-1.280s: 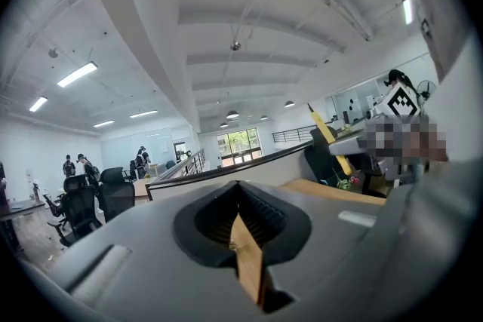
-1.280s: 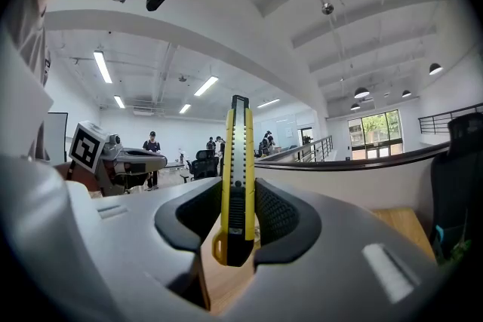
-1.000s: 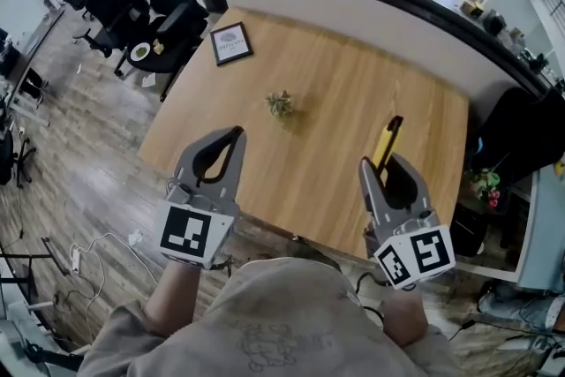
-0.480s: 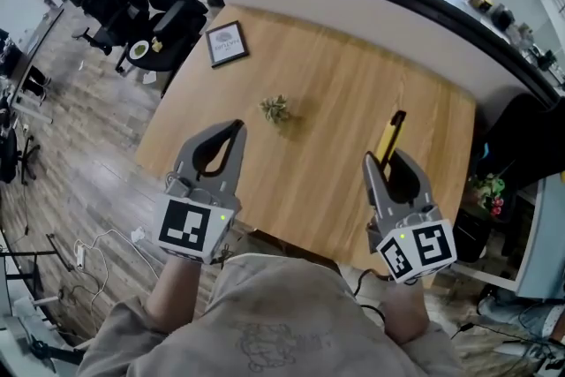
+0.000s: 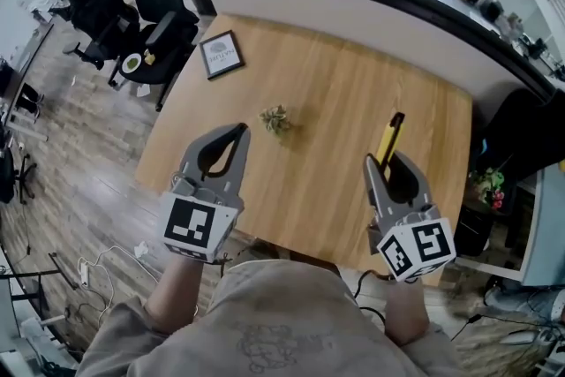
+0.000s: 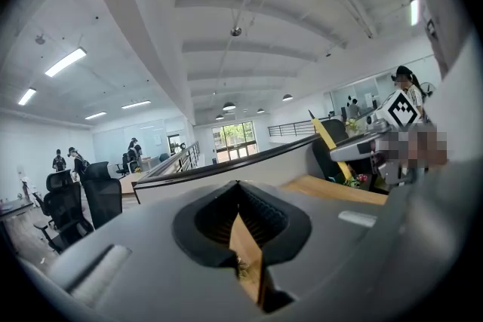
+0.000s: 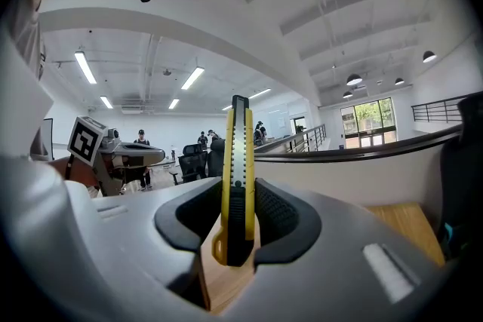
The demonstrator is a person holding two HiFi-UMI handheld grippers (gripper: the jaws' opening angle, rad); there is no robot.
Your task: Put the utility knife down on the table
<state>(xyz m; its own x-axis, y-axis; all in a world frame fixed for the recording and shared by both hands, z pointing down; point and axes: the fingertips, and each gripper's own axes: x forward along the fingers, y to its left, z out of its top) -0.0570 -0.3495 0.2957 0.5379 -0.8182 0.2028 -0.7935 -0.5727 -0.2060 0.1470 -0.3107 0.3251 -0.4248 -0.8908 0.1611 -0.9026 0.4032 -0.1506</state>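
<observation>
Right gripper is clamped on the yellow knife. The knife's long axis points far, straight out past the jaws, over the table at its right side. Left gripper, jaws together and empty, is well apart at the left.

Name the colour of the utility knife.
The utility knife is yellow and black; right gripper view shows it best.
</observation>
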